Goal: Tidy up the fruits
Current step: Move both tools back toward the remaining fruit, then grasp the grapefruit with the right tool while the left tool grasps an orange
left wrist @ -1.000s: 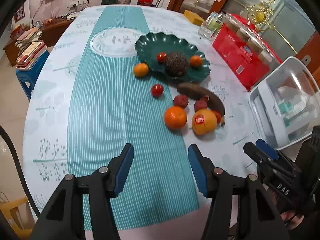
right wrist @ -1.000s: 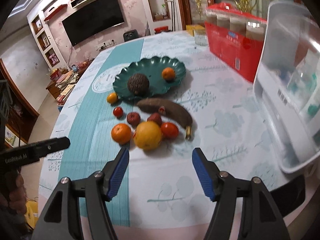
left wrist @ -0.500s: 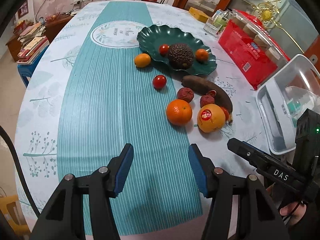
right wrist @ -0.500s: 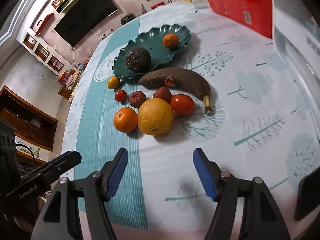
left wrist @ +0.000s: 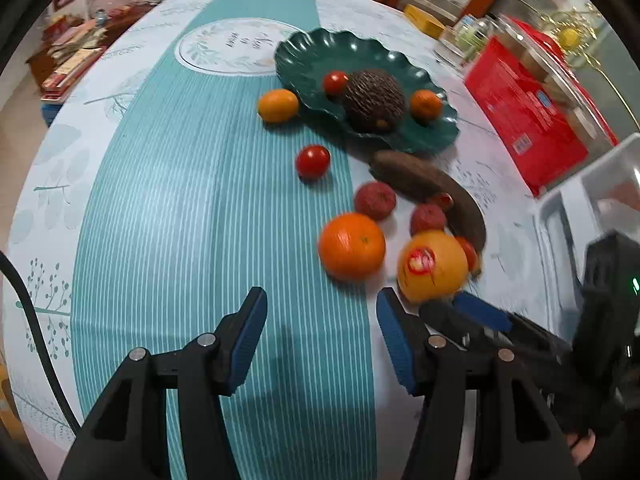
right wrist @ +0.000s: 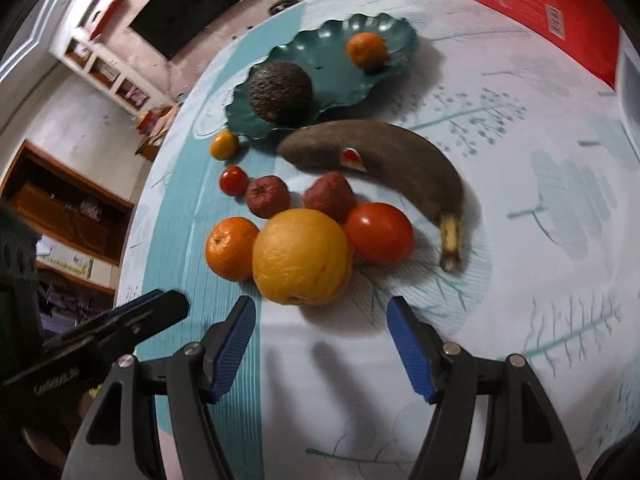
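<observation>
Orange [right wrist: 302,257], the big yellowish one, sat on the bench just ahead of the right gripper [right wrist: 320,344], centred on its gap. Jaws were empty and had just been opening. Left gripper [left wrist: 320,340] half-open, empty, offset toward the smaller orange [left wrist: 352,246].

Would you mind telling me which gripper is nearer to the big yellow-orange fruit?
Right. The right gripper sits open just short of the big yellow-orange fruit, almost lined up with it; the left gripper is off to its side, on the striped runner.
</observation>
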`<state>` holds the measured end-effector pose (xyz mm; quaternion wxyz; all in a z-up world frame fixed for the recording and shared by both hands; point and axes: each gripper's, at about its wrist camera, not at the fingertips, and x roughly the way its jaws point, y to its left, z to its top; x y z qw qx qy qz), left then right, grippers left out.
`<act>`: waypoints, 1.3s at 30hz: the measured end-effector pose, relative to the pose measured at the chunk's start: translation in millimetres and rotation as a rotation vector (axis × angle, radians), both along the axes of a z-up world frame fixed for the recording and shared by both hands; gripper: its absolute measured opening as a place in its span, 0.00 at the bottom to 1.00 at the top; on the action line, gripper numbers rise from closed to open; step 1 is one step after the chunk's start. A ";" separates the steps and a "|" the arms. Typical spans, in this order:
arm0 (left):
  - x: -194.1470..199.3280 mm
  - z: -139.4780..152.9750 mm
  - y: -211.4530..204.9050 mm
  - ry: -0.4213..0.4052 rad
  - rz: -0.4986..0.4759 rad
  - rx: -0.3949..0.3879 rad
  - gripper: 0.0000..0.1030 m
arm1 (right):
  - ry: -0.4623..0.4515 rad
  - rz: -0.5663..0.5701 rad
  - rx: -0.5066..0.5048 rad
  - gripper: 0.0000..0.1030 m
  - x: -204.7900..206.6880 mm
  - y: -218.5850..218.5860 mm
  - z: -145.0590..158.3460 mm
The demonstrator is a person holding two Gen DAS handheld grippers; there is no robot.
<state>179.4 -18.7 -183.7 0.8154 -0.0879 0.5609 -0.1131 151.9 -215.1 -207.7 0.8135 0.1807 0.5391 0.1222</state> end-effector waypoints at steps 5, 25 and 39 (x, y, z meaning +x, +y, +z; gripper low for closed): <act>10.0 -8.4 -6.8 -0.010 0.057 -0.018 0.54 | -0.050 0.080 -0.027 0.68 7.1 7.7 0.0; 39.8 -31.9 -39.1 0.039 0.030 -0.009 0.45 | -0.178 0.177 -0.112 0.54 19.2 20.9 -3.3; 34.6 -29.5 -28.9 0.055 0.030 -0.037 0.42 | -0.153 0.162 -0.134 0.51 11.7 20.9 0.3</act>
